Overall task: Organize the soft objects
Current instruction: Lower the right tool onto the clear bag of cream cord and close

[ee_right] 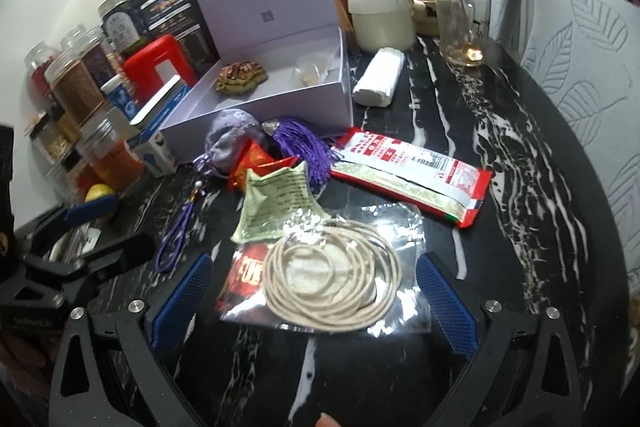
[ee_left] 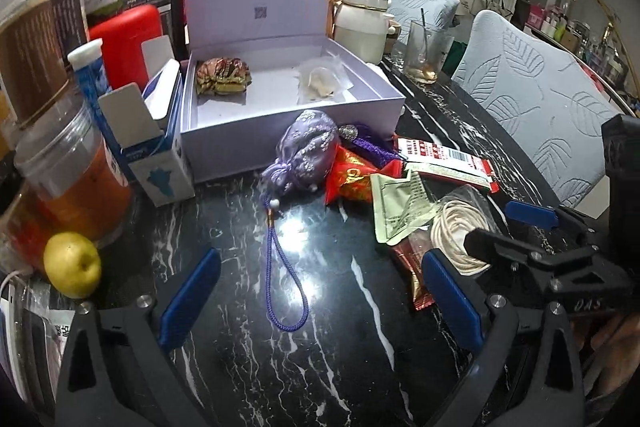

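Observation:
On the black marble table lies a clear bag with a coil of cream cord. My right gripper stands open and wide around it, one blue pad on each side and neither pressing. Behind the coil lie a green packet, a red-and-white packet, a purple tassel and a lilac pouch. The pouch's purple cord loop runs down between the fingers of my open left gripper, which holds nothing. An open lavender box behind them holds a gold-wrapped bundle and a small clear bag.
Jars, a blue-and-white carton and a yellow fruit crowd the left edge. A white jug, a glass with a spoon and a white roll stand behind on the right. Leaf-patterned chairs flank the table.

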`<state>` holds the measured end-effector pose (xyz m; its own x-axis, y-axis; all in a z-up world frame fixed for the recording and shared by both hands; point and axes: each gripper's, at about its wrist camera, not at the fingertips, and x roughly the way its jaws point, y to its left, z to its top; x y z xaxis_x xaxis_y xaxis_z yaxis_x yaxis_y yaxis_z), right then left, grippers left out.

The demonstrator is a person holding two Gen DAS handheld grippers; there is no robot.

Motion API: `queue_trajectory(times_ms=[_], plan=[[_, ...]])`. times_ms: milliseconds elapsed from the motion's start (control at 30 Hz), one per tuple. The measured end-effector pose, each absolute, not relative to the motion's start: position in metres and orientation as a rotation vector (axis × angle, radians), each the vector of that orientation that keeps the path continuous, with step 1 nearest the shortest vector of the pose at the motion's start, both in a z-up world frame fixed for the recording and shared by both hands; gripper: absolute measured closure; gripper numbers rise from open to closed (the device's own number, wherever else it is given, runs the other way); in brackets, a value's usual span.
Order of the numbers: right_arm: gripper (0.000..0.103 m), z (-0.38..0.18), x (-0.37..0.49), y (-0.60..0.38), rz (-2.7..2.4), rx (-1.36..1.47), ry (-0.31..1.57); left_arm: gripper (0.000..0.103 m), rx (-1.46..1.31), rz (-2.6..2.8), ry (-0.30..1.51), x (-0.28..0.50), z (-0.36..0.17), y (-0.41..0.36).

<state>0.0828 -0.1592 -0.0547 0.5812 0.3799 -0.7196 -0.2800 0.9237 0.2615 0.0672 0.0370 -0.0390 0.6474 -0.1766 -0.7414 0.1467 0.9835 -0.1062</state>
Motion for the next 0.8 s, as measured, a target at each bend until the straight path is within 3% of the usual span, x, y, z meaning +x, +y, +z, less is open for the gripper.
queue_trajectory(times_ms=[700,800], plan=[[0.000,-0.086,0.102,-0.140,0.272,-0.050,0.957,0.001,-0.075,-0.202,0.878,0.078,-0.044,0.038],[0.009,-0.086,0.097,-0.143,0.265,-0.061,0.939,0.001,-0.077,-0.204,0.879,0.077,-0.044,0.037]])
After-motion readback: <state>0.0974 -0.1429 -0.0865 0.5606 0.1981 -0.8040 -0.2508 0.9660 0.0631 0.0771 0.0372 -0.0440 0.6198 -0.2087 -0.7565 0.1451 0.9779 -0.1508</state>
